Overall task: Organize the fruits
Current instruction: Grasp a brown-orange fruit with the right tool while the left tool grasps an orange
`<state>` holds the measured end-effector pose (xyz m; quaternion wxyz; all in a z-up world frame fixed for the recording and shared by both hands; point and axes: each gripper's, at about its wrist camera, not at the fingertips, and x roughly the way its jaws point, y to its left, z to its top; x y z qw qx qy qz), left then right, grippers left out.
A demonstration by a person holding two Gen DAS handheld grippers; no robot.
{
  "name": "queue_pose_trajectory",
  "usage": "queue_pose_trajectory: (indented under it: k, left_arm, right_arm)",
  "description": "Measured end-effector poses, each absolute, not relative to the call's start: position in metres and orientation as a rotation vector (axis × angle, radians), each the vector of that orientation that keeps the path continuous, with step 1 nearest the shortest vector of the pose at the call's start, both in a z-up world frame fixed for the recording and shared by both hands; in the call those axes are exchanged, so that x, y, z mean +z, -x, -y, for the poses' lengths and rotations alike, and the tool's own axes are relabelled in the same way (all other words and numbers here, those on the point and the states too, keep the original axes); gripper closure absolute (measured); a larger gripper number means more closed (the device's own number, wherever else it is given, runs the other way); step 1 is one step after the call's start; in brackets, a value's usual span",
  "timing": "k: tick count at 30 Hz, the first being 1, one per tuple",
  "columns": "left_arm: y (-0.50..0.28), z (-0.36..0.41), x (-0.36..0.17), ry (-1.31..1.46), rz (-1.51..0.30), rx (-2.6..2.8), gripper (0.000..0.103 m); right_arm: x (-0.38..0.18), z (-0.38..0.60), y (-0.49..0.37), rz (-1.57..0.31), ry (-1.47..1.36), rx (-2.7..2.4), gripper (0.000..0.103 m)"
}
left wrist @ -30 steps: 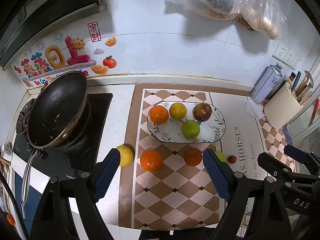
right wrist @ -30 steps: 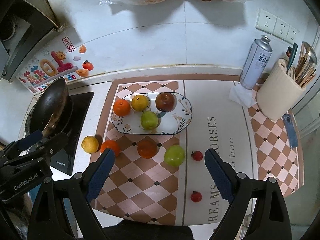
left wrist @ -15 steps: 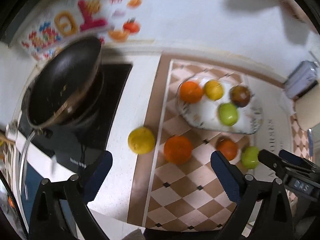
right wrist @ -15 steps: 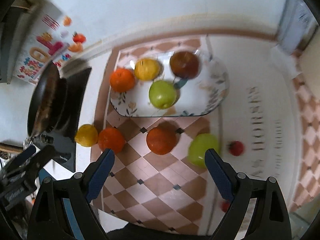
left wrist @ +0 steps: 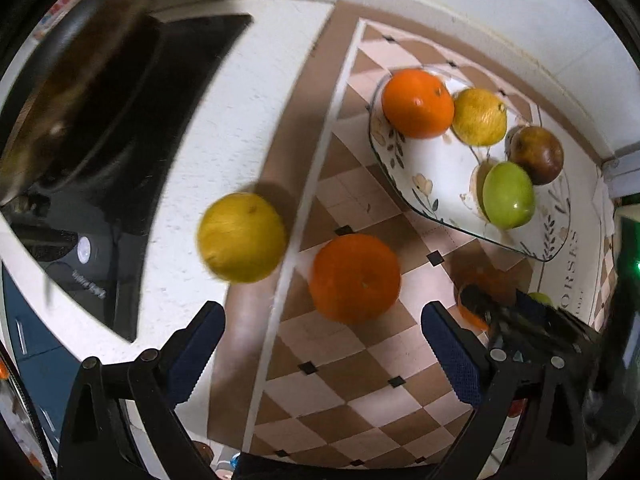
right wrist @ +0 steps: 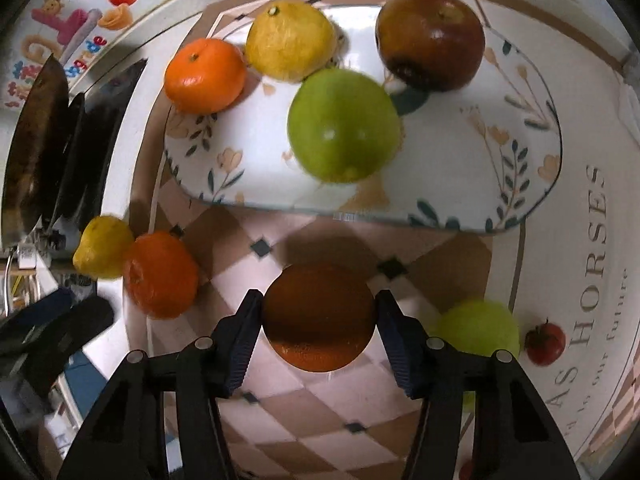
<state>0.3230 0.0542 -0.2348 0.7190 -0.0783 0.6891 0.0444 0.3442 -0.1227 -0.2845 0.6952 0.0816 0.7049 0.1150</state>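
Having descended from above, the right gripper (right wrist: 318,316) was closing around an orange (right wrist: 319,316) just before the plate (right wrist: 256,148); the left gripper (left wrist: 322,338) hung spread wide, empty, beside another orange (left wrist: 355,278).

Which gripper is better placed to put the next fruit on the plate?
Right. The right gripper already brackets an orange between its closing jaws, just below the floral plate. The left gripper hangs wide open, nothing between its pads; another orange lies just ahead of them.
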Motion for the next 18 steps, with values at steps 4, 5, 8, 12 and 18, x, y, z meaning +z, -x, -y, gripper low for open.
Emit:
queue_pose_trajectory:
  k: [4,5,8,12,18]
  left_arm:
    - [-0.339,-0.043,-0.26,0.121,-1.579,0.07,0.003]
    - [-0.341,-0.038,-0.261,0.083,-1.566,0.075,0.003]
    - [-0.347,-0.023,-0.263,0.017,-1.545,0.021,0.004]
    - [-0.35,-0.008,-0.273,-0.036,-1.581,-0.013,0.042]
    - [-0.341,-0.001,-0.273,-0.071,-1.55,-0.023,0.043]
  right_arm:
    - [-0.283,0.124,-0.334,-1.589,-0.184,0.28,0.043]
    - [-0.283,0.123,-0.331,-1.593,-0.19,0.284,0.043]
    - [-0.288,0.121,-0.329,-1.599,-0.183,0.275,0.043]
    - [-0.288,0.123,-0.327,-1.603,-0.191,0.272,0.043]
    - [-0.287,0.127,-0.325,-1.616,-0.192,0.28,0.043]
